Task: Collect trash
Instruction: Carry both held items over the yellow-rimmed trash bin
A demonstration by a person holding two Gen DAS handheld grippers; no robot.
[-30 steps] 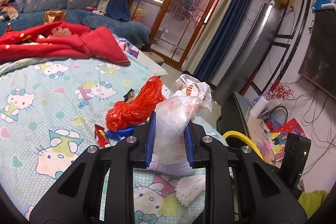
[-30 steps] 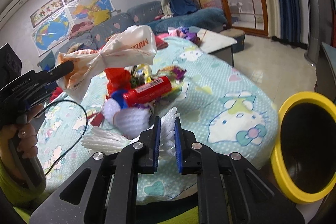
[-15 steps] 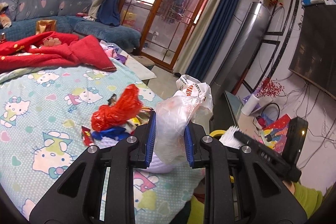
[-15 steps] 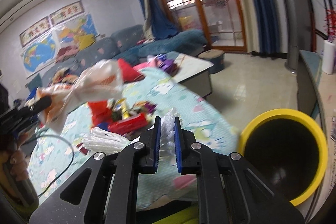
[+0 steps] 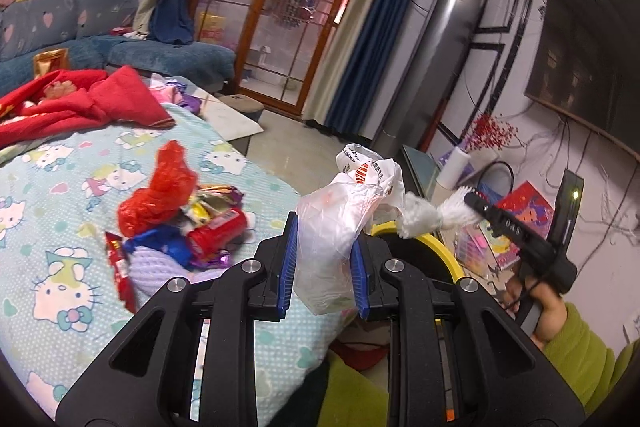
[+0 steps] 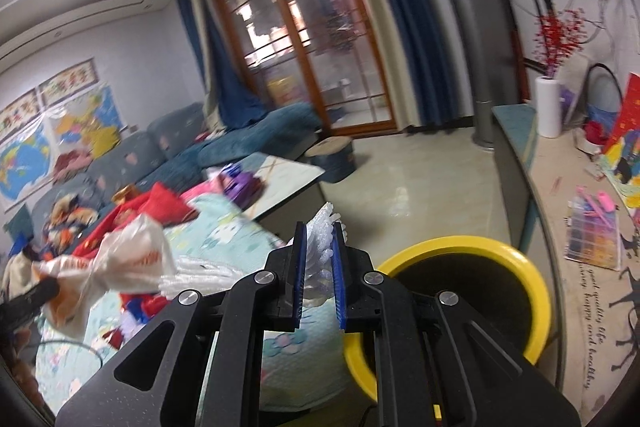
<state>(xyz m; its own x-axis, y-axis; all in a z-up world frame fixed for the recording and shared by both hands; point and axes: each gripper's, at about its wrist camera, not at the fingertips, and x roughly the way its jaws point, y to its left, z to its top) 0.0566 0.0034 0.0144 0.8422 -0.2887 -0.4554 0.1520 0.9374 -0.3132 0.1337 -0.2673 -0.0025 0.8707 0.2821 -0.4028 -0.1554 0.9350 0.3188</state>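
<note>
My left gripper (image 5: 323, 257) is shut on a clear and white plastic bag (image 5: 340, 223), held in the air beside the bed edge; the bag also shows in the right wrist view (image 6: 116, 263). My right gripper (image 6: 319, 259) is shut on a white foam fruit net (image 6: 322, 247) and holds it next to the rim of a yellow bin with a black inside (image 6: 472, 303). In the left wrist view the net (image 5: 424, 217) hangs over the bin's rim (image 5: 434, 247). More trash lies on the bed: a red plastic bag (image 5: 160, 195), a red tube (image 5: 218, 231) and wrappers (image 5: 118, 269).
The bed has a Hello Kitty sheet (image 5: 60, 195) with a red blanket (image 5: 80, 103) at its far side. A low bench (image 6: 560, 227) with a paper roll (image 6: 550, 107) and toys runs along the right. Tiled floor (image 6: 420, 171) lies beyond the bin.
Both grippers have swung right from over the bed toward the yellow bin. The foam net has left the bed and now hangs at the bin's rim. The bag stays gripped.
</note>
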